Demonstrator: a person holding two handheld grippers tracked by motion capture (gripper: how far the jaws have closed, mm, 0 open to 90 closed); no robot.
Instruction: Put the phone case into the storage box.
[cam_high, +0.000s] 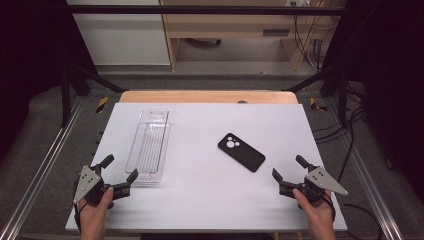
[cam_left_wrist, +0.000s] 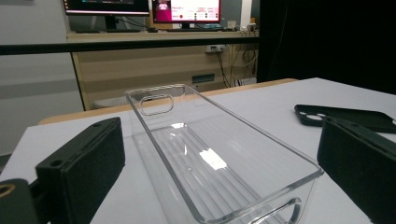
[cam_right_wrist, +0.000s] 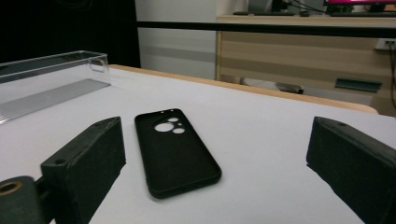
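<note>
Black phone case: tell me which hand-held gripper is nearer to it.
Right. The right hand-held gripper sits just off the black phone case, toward the table's near right corner; the left hand-held gripper is across the table, at the clear tray's near end.

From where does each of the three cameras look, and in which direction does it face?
High view: above the person's side, facing forward and down on the table; both hands, left gripper and right gripper show.
Left gripper view: on the left gripper, facing along the clear plastic tray; its open jaws show.
Right gripper view: on the right gripper, facing the black phone case; its open jaws show.
Shared: both gripper views show tray and case.
</note>
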